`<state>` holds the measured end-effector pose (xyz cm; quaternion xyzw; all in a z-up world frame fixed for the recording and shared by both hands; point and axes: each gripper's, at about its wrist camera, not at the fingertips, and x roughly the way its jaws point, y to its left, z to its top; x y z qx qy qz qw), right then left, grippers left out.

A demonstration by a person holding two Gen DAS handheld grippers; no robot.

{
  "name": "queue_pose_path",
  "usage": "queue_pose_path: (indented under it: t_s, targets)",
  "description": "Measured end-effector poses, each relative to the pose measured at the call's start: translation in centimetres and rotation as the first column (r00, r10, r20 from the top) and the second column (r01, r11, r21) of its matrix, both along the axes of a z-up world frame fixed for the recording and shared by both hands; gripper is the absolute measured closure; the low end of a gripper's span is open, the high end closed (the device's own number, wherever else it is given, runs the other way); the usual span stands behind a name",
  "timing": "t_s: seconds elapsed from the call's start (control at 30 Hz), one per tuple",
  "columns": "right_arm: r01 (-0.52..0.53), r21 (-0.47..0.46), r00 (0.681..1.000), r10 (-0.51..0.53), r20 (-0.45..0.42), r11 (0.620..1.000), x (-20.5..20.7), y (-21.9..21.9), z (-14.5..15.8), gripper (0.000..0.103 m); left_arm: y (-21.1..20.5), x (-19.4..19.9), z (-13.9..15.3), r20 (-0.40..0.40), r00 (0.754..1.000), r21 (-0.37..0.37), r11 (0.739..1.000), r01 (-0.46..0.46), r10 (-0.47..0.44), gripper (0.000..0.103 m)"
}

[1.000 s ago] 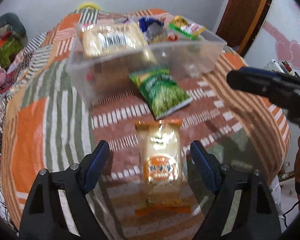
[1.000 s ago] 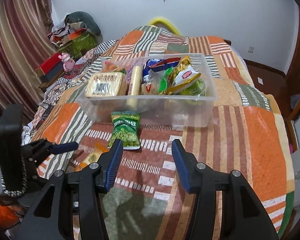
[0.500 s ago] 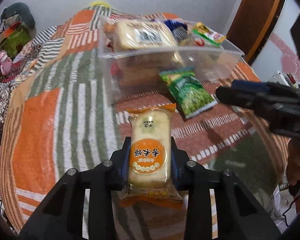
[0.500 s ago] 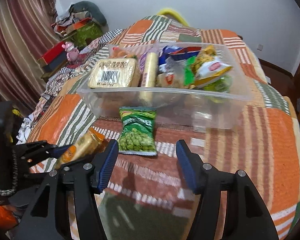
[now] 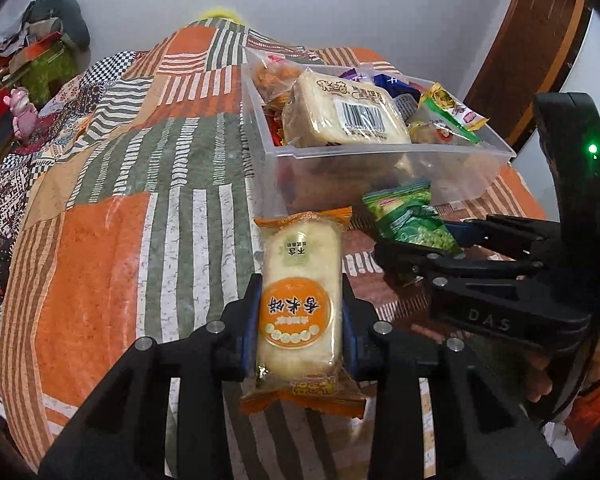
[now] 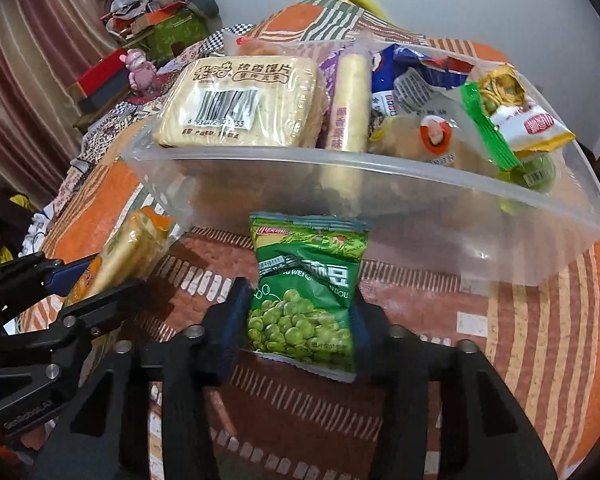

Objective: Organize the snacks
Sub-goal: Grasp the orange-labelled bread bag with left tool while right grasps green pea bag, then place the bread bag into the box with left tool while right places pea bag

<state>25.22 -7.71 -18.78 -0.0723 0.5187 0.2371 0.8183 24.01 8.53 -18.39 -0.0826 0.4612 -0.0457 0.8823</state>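
My left gripper (image 5: pixel 300 308) is shut on an orange-trimmed rice cracker packet (image 5: pixel 300 272) and holds it lengthwise above the patchwork bedspread. A green pea packet (image 6: pixel 304 280) lies in front of the clear plastic bin (image 6: pixel 420 208). The jaws of my right gripper (image 6: pixel 296 320) are closing on it, and both pads press its crumpled sides. The bin (image 5: pixel 380 156) holds several snack packs, among them a large barcode-labelled biscuit pack (image 6: pixel 240 104). In the right wrist view the left gripper (image 6: pixel 72 280) with the cracker packet (image 6: pixel 128 244) is at the left.
The patchwork bedspread (image 5: pixel 120 200) drops away at its rounded edges. Stacked boxes, clothes and a pink toy (image 5: pixel 20 112) sit beyond the bed on the left. A brown wooden door frame (image 5: pixel 532 40) stands behind the bin on the right. A hand (image 5: pixel 540 380) holds the right gripper.
The left gripper shut on the rice cracker packet and lifted it toward the bin. The right gripper came down over the green pea packet and closed its jaws onto it.
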Motion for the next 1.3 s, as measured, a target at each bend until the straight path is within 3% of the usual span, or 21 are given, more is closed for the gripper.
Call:
queue_pose_path:
  t_s: [0.3, 0.8, 1.03, 1.3]
  targets:
    - [0.015, 0.089, 1.000, -0.014, -0.010, 0.996, -0.4, -2.2, 1.6, 0.081, -0.6, -0.2, 1.1, 0.020, 1.000, 0.009, 1.000, 0.011, -0.011, 0.069]
    - [0.006, 0.088, 0.992, -0.017, 0.123, 0.996, -2.2, -3.8, 5.3, 0.084, -1.9, -1.5, 5.1, 0.091, 0.996, 0.035, 0.999, 0.010, -0.013, 0.069]
    - [0.031, 0.119, 0.976, -0.056, 0.212, 0.992, -1.5, -5.2, 8.8, 0.084, -2.8, -0.2, 8.4, 0.172, 0.985, 0.039, 0.999, 0.016, -0.022, 0.069]
    - [0.049, 0.156, 0.964, -0.088, 0.252, 0.987, 0.8, -5.0, 10.2, 0.084, -3.9, 3.2, 11.1, 0.241, 0.970, 0.058, 0.998, 0.028, -0.041, 0.069]
